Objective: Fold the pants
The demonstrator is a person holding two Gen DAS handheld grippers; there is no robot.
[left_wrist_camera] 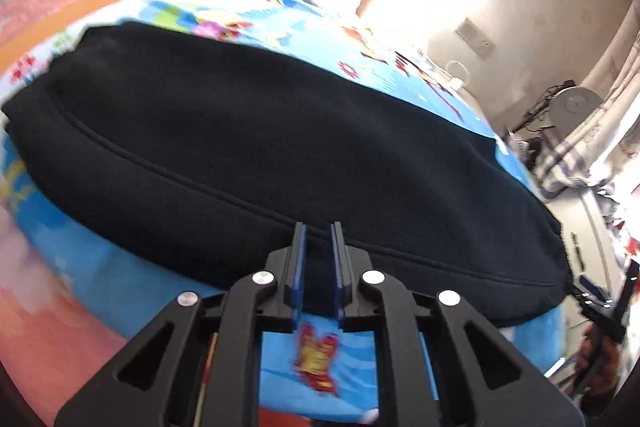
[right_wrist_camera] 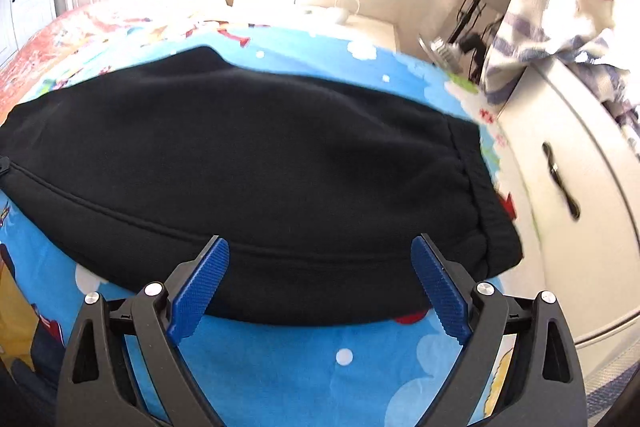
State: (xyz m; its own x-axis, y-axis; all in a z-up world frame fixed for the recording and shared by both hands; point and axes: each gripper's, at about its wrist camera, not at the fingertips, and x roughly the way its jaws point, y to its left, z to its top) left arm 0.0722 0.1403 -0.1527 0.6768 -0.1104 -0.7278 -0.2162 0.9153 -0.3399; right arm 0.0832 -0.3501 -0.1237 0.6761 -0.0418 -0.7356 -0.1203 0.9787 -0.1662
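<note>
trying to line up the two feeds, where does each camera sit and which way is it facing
Left wrist: rides on the left claw, looks forward and down along its nearly closed fingers at the black pants on the cartoon bedsheet; the other hand's rig shows at the far right edge.
Right wrist: rides on the right claw, fingers spread wide, facing the waistband end, white cabinet to its right.
Shared: pants, bedsheet, wall socket, round lamp.

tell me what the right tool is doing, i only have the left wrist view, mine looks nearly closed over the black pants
Observer: The right tool is wide open, empty, at the near edge of the pants.
Operator: which end of the pants is it near
Observer: The elastic waistband, just right of its fingers.
Operator: anything beside the bed on that side
Observer: A white cabinet with a dark handle, close to the bed edge.
</note>
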